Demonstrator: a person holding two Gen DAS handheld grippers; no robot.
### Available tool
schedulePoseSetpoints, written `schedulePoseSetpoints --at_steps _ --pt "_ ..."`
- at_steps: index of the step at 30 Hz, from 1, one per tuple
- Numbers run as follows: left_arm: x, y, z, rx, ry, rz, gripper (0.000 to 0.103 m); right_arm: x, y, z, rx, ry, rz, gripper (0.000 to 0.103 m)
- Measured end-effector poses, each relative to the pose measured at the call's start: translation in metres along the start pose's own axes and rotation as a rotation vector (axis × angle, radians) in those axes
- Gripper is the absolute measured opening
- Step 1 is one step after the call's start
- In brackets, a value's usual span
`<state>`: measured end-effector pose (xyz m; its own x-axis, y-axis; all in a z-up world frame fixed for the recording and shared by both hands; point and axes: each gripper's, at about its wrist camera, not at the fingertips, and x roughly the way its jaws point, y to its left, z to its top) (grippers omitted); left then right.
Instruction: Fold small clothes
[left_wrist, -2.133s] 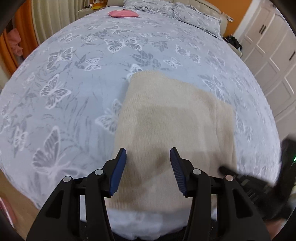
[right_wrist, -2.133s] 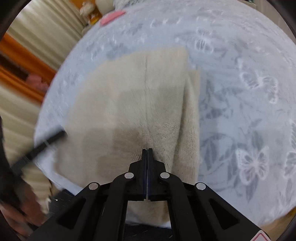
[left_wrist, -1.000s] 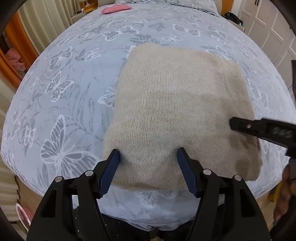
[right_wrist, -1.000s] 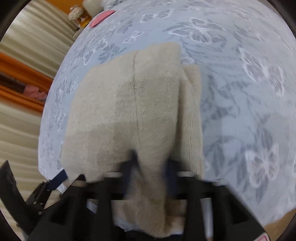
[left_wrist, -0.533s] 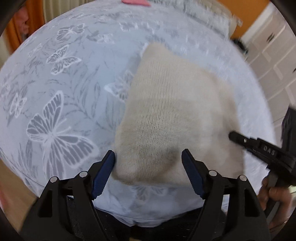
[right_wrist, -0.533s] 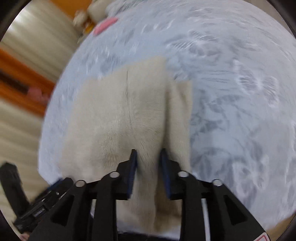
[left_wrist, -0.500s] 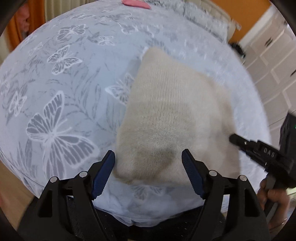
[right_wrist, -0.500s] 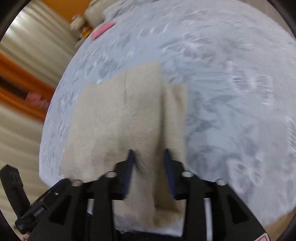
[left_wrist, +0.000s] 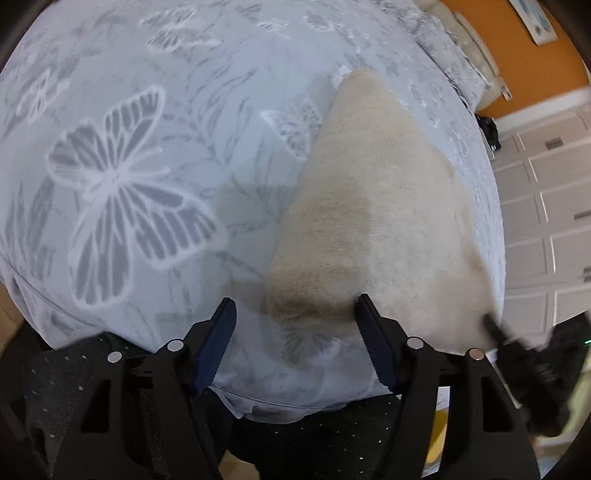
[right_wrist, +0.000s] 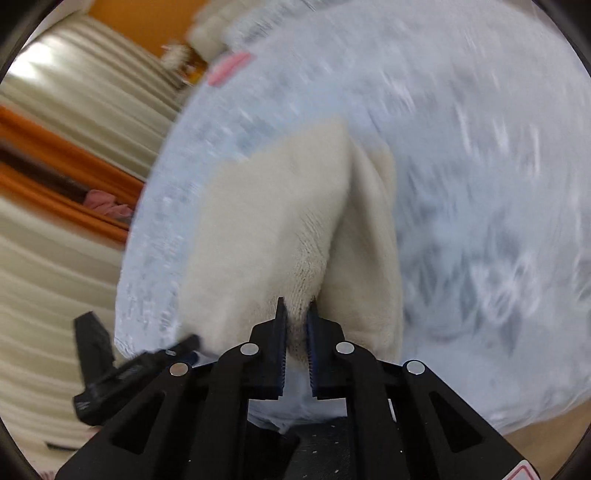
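A beige knitted garment (left_wrist: 373, 221) is found lying folded on a bedspread (left_wrist: 122, 177) printed with grey and white butterflies, close to the near edge of the bed.

Left gripper (left_wrist: 295, 317): the jaws are held apart and have just been closing somewhat. The near left corner of the garment lies between the blue pads; the right pad (left_wrist: 371, 332) is seen against the knit, the left pad stands clear of it over bare bedspread. No grasp is made. The garment extends ahead and to the right of this tool.

Right gripper (right_wrist: 295, 317): the jaws have just been closing and are clenched on a raised ridge of the garment (right_wrist: 280, 221), which is pinched between the pads. From the pinch, the cloth is drawn up into a crease running ahead of the tool, with a lower layer showing to its right. This view is blurred.

The left gripper is visible in the right wrist view, low and to the left (right_wrist: 177, 350). The right gripper is visible at the lower right of the left wrist view (left_wrist: 517, 343), at the garment's near right corner.

A pink item (right_wrist: 229, 68) lies far ahead on the bed; its nature cannot be told.
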<state>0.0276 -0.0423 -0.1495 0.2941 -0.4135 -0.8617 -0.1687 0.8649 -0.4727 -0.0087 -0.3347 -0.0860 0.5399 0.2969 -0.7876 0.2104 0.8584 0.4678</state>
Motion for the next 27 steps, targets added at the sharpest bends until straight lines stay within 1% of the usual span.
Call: schedulePoseSetpoints --at_steps 1,3,4,5,6,8,9,10,11,12,13,14,15,17,18,19,20,21,22,24,25,26,27 --pt "-0.002 -0.003 -0.001 0.02 -0.006 0.006 0.065 -0.003 0.001 0.001 -0.013 -0.006 -0.006 0.008" --pt "-0.003 -0.008 -0.001 0.058 -0.013 0.022 0.065 0.002 -0.007 0.001 -0.036 0.014 -0.052 0.008" --pt "-0.002 -0.011 -0.002 0.076 -0.015 0.039 0.066 0.015 -0.017 -0.002 -0.026 0.047 -0.091 0.008" --pt "-0.001 -0.012 -0.002 0.086 -0.014 0.044 0.066 0.029 -0.031 -0.005 0.017 0.088 -0.105 0.008" --pt "0.0 -0.013 -0.002 0.098 -0.013 0.05 0.066 0.038 -0.045 -0.009 0.089 0.106 -0.078 0.008" --pt "-0.002 -0.02 -0.005 0.184 -0.019 0.085 0.068 0.033 -0.048 -0.008 0.143 0.082 -0.018 0.008" --pt "-0.002 -0.024 -0.008 0.23 -0.02 0.097 0.072 0.03 -0.046 -0.005 0.147 0.074 -0.003 0.008" --pt "-0.003 -0.028 -0.013 0.3 -0.018 0.112 0.073 0.026 -0.041 0.0 0.151 0.068 0.02 0.008" --pt "-0.001 -0.03 -0.017 0.351 -0.014 0.125 0.073 0.023 -0.036 0.003 0.152 0.066 0.04 0.008" --pt "0.001 -0.032 -0.02 0.391 -0.013 0.143 0.073 0.017 -0.028 0.011 0.145 0.055 0.066 0.008" --pt "0.004 -0.033 -0.023 0.424 -0.021 0.176 0.073 0.011 -0.022 0.018 0.139 0.045 0.088 0.008" --pt "0.006 -0.033 -0.023 0.433 -0.035 0.2 0.073 0.005 -0.014 0.024 0.136 0.037 0.112 0.008" --pt "0.006 -0.032 -0.022 0.429 -0.045 0.204 0.072 0.001 -0.01 0.028 0.133 0.03 0.128 0.008" --pt "0.006 -0.028 -0.014 0.371 -0.088 0.177 0.064 -0.009 0.007 0.037 0.112 0.013 0.157 0.008" --pt "0.007 -0.027 -0.01 0.347 -0.094 0.174 0.053 -0.014 0.017 0.042 0.095 0.0 0.167 0.008" --pt "0.01 -0.024 -0.004 0.306 -0.093 0.162 0.041 -0.022 0.024 0.04 0.087 -0.011 0.174 0.008" --pt "0.008 -0.02 -0.001 0.274 -0.095 0.15 0.036 -0.028 0.028 0.042 0.077 -0.023 0.179 0.008" --pt "0.003 -0.013 0.004 0.218 -0.107 0.119 0.029 -0.033 0.032 0.042 0.071 -0.037 0.177 0.008" --pt "-0.004 -0.008 0.005 0.18 -0.128 0.106 0.027 -0.039 0.033 0.04 0.059 -0.056 0.158 0.008" --pt "-0.016 0.004 0.007 0.12 -0.162 0.068 0.027 -0.039 0.026 0.032 0.037 -0.057 0.101 0.008" --pt "-0.017 0.011 0.007 0.095 -0.162 0.059 0.027 -0.028 0.014 0.024 0.033 -0.028 0.046 0.008" --pt "-0.013 0.015 0.007 0.085 -0.142 0.061 0.027 -0.011 -0.003 0.014 0.051 0.016 -0.003 0.008" --pt "-0.005 0.02 0.005 0.076 -0.121 0.073 0.027 0.004 -0.016 0.007 0.069 0.05 -0.03 0.008"
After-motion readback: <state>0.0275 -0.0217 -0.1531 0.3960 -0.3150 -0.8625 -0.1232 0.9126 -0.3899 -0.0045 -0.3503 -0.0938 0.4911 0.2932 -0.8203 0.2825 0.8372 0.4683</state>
